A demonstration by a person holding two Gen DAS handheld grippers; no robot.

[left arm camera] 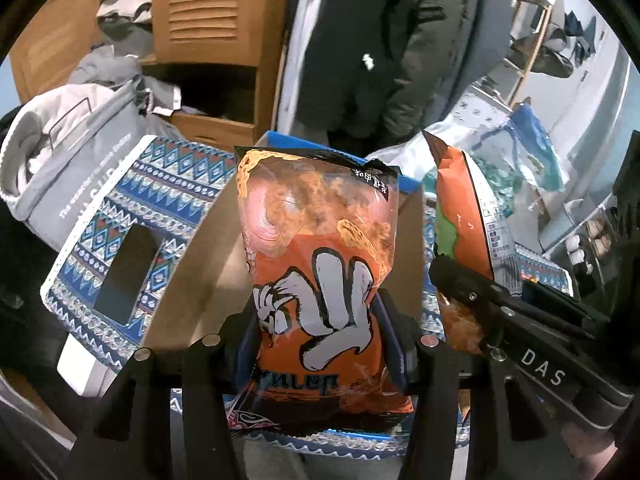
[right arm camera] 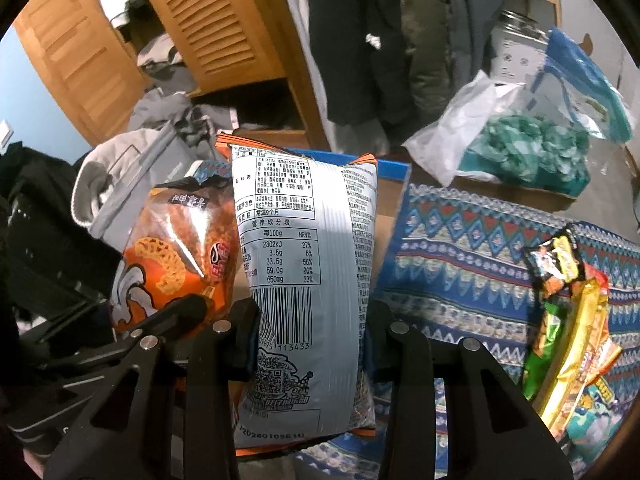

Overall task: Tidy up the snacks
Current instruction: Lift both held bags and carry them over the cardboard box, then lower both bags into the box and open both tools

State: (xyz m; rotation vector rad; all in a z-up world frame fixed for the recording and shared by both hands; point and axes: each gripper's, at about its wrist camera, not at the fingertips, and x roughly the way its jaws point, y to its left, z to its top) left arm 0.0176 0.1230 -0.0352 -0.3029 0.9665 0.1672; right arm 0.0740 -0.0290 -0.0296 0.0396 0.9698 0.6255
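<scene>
My left gripper (left arm camera: 320, 320) is shut on an orange snack bag (left arm camera: 320, 240) with a white hand drawn on it. The bag stands upright between the blue pads, above an open cardboard box (left arm camera: 200, 272) with blue patterned flaps. To its right, my right gripper (left arm camera: 468, 292) grips a second orange bag (left arm camera: 460, 208). In the right wrist view, my right gripper (right arm camera: 312, 320) is shut on that bag (right arm camera: 308, 248), whose grey back with a nutrition table and barcode faces the camera. The left gripper (right arm camera: 188, 308) and its bag (right arm camera: 172, 256) sit close on the left.
Several loose snack packs (right arm camera: 568, 320) lie on the patterned surface (right arm camera: 460, 240) at the right. A plastic bag with teal items (right arm camera: 520, 148) rests on cardboard behind. A grey hoodie (left arm camera: 60, 152) lies left of the box. Wooden louvred cabinet doors (left arm camera: 208, 8) and dark coats (left arm camera: 380, 40) stand behind.
</scene>
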